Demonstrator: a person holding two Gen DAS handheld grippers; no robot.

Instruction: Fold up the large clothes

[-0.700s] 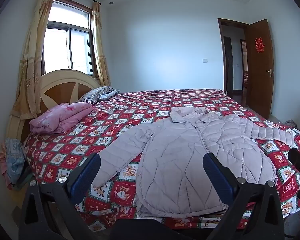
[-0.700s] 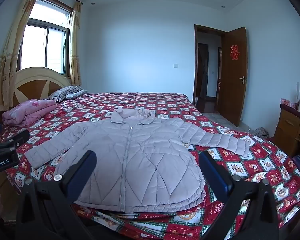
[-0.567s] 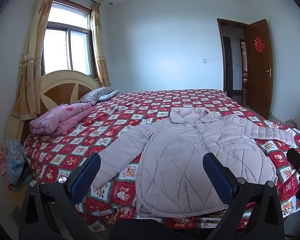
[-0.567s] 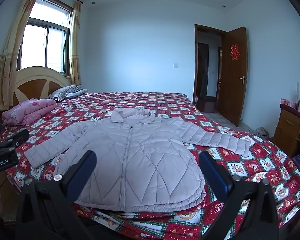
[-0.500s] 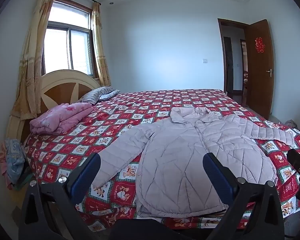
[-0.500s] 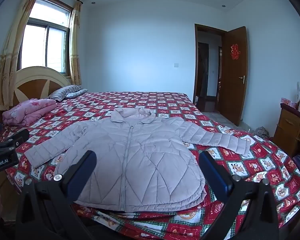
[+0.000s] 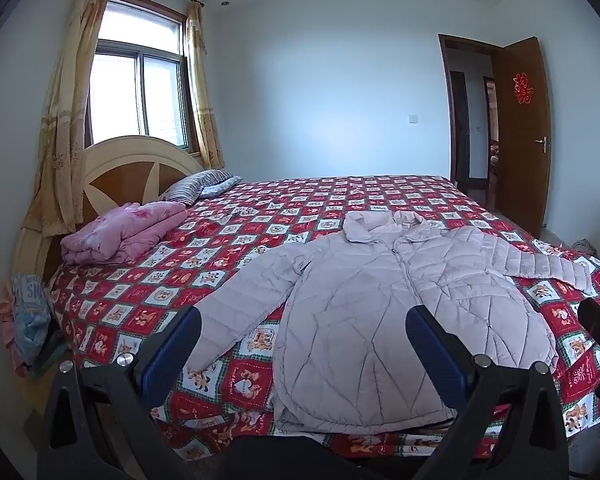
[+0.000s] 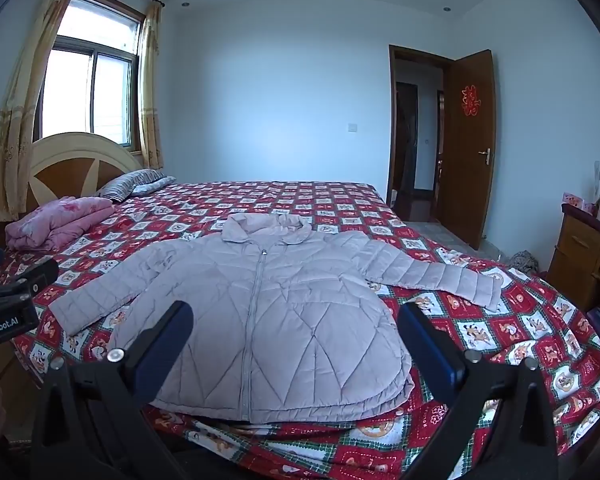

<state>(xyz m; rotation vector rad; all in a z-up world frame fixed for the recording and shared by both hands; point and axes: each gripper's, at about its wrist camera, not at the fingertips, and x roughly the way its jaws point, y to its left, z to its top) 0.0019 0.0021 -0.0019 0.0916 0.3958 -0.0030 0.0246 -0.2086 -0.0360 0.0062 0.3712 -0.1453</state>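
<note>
Since the earlier frames almost nothing has moved: both grippers keep the same place before the bed and the jacket lies as it did. The pale lilac quilted puffer jacket [image 8: 268,312] lies flat and zipped, front side up, on the near part of the bed, its collar toward the far wall and both sleeves spread out to the sides. Its hem reaches the near edge of the red checked bedspread with cartoon squares [image 8: 500,344] and hangs a little over it. The right sleeve end lies near the right edge of the bed, the left sleeve end near the left part of the near edge. Around the jacket the bedspread is free, with much open room behind the collar. The left gripper [image 7: 303,334] and the right gripper [image 8: 294,326] both have the jaws wide apart, with nothing between them, and touch no cloth. A folded pink blanket [image 7: 124,232] and a striped pillow [image 7: 200,186] lie by the wooden headboard [image 7: 132,168], well apart from the jacket.
</note>
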